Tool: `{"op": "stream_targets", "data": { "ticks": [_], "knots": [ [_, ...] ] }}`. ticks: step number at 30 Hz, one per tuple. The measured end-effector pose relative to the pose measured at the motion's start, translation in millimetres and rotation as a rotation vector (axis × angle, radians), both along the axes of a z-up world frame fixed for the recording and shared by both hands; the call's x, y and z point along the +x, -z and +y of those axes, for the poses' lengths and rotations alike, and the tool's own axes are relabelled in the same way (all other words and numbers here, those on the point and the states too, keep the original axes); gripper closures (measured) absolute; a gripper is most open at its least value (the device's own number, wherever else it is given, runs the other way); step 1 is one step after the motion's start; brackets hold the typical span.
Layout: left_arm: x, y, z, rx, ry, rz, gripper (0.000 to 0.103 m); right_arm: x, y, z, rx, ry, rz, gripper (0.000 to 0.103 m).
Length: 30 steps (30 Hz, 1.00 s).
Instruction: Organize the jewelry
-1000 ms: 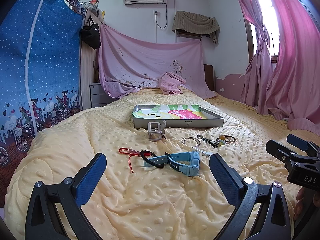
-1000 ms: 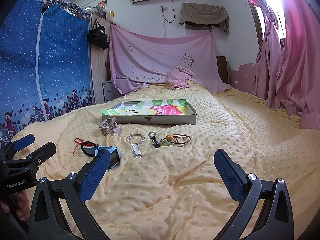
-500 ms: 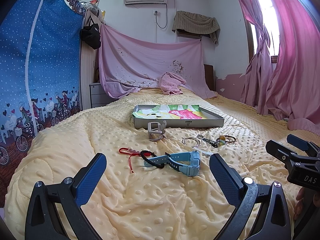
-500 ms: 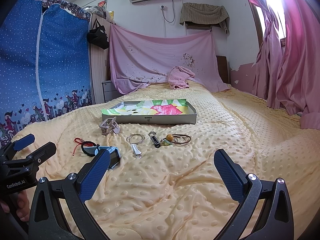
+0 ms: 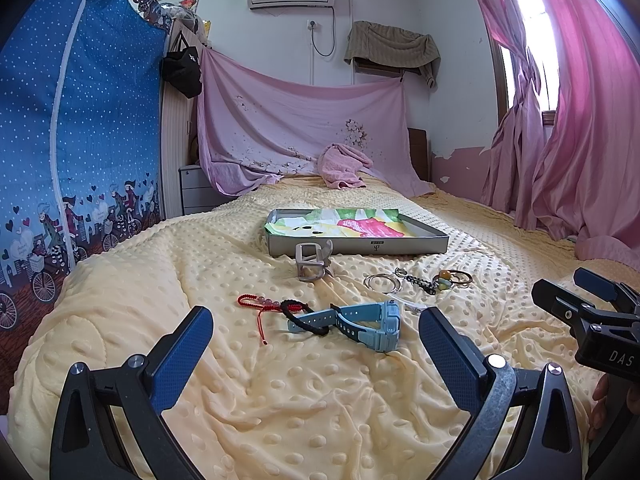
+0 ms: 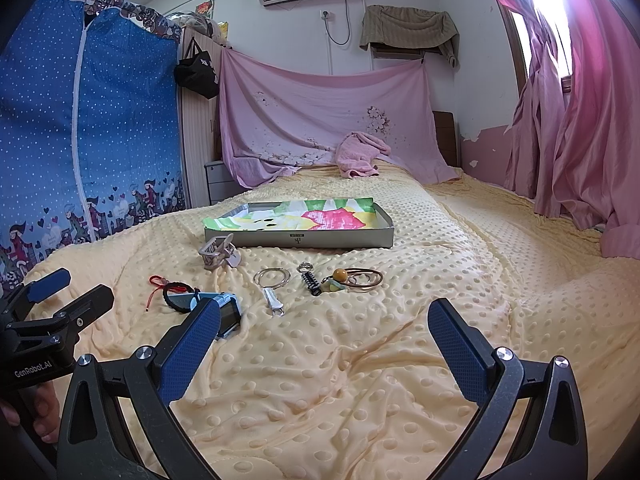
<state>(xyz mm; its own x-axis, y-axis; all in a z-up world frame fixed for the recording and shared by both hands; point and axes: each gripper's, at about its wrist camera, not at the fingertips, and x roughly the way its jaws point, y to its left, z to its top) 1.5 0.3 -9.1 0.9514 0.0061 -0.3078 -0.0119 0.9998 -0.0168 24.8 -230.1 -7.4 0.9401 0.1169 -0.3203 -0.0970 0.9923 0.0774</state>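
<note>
Jewelry lies scattered on a yellow dotted blanket (image 5: pixel 280 400). A light-blue watch (image 5: pixel 372 326) (image 6: pixel 226 312), a black cord bracelet (image 5: pixel 304 316) and a red beaded string bracelet (image 5: pixel 260 306) (image 6: pixel 160 282) lie nearest. Behind them are a grey hair claw (image 5: pixel 312 266) (image 6: pixel 218 254), silver hoops (image 5: pixel 382 282) (image 6: pixel 272 278), a black chain (image 6: pixel 312 280), an amber bead with thin bangles (image 6: pixel 362 276) and a white clip (image 6: pixel 274 302). A grey tray (image 5: pixel 356 245) (image 6: pixel 300 240) with a colourful liner stands beyond. My left gripper (image 5: pixel 316 344) and right gripper (image 6: pixel 324 340) are both open and empty, short of the items.
A blue fabric wardrobe (image 5: pixel 80 140) stands at the left, pink curtains (image 5: pixel 580 120) at the right. A pink sheet (image 5: pixel 300 128) and towel (image 5: pixel 344 166) lie at the head of the bed. A hand (image 6: pixel 40 416) holds the left gripper's handle.
</note>
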Motion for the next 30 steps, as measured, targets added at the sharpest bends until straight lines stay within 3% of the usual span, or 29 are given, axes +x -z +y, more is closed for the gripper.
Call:
{"op": "stream_targets", "data": {
  "ticks": [20,30],
  "knots": [
    [0.0,-1.2,-0.1,0.0,0.0,0.001,0.0,-0.8,-2.7,-1.3,0.001,0.001,0.002,0.001],
    [18.4,-0.4,-1.9,-0.016,0.01,0.024,0.0,9.1,0.6,-4.2,0.013,0.021,0.023,0.001]
  ]
}}
